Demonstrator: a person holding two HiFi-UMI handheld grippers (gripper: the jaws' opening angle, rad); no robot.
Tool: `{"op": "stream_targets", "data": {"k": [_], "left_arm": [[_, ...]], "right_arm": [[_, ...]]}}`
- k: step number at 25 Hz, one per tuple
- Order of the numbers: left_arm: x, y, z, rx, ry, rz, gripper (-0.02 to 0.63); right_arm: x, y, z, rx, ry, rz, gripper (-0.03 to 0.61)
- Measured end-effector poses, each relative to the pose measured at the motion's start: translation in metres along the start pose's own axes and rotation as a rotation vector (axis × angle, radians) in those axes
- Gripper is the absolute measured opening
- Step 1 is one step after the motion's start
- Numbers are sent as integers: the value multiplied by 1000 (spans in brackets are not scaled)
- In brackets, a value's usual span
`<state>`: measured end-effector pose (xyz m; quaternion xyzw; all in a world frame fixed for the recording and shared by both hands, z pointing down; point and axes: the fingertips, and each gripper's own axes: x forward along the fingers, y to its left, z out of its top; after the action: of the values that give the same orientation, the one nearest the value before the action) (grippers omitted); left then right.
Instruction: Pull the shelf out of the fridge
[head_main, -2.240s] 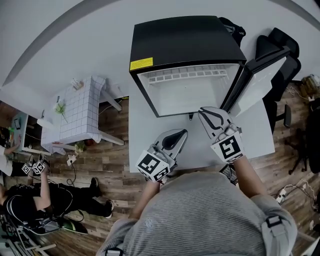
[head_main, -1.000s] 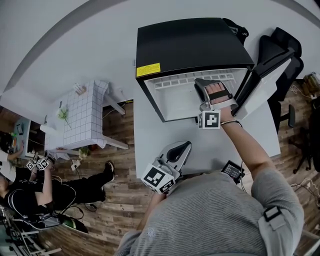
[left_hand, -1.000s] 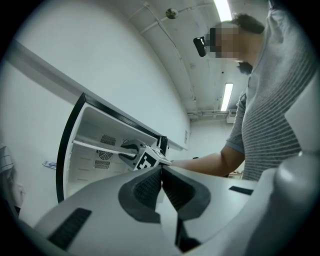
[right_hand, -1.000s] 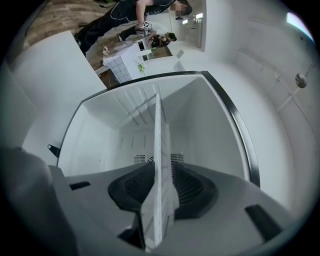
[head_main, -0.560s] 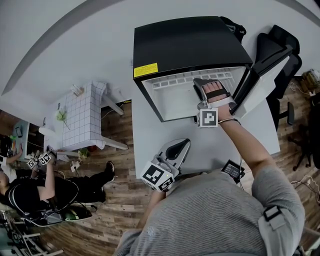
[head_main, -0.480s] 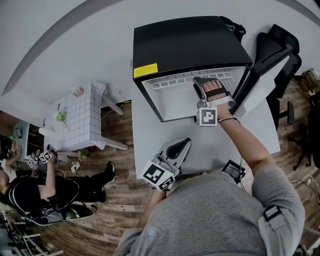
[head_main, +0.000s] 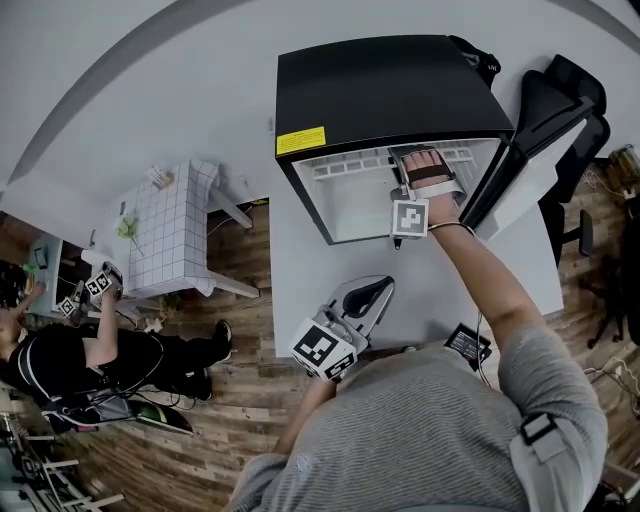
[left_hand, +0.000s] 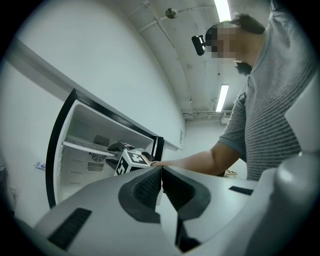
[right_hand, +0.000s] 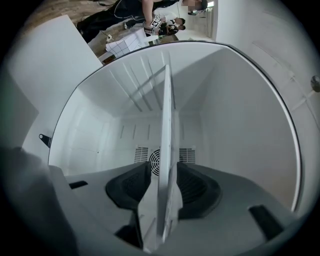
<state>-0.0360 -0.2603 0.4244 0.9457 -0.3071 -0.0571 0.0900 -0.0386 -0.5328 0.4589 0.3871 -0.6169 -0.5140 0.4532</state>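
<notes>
Between the right tool's (right_hand: 163, 172) just-opened jaws, the shelf (right_hand: 165, 120) half-hides a vent (right_hand: 142, 154).

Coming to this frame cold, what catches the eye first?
A black-topped fridge stands open on the white table, and the right gripper reaches into it. Its jaws have just been opening and now straddle the front edge of the white shelf, not yet clamped on it. The left gripper is shut with nothing in it, over the table's near edge.
</notes>
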Motion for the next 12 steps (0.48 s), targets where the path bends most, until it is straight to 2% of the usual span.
{"op": "stream_targets", "data": {"k": [12], "left_arm": [[-13,3,-6,-16,19,30,11]], "right_arm": [[26,0,9,-2,2,-15,149]]}}
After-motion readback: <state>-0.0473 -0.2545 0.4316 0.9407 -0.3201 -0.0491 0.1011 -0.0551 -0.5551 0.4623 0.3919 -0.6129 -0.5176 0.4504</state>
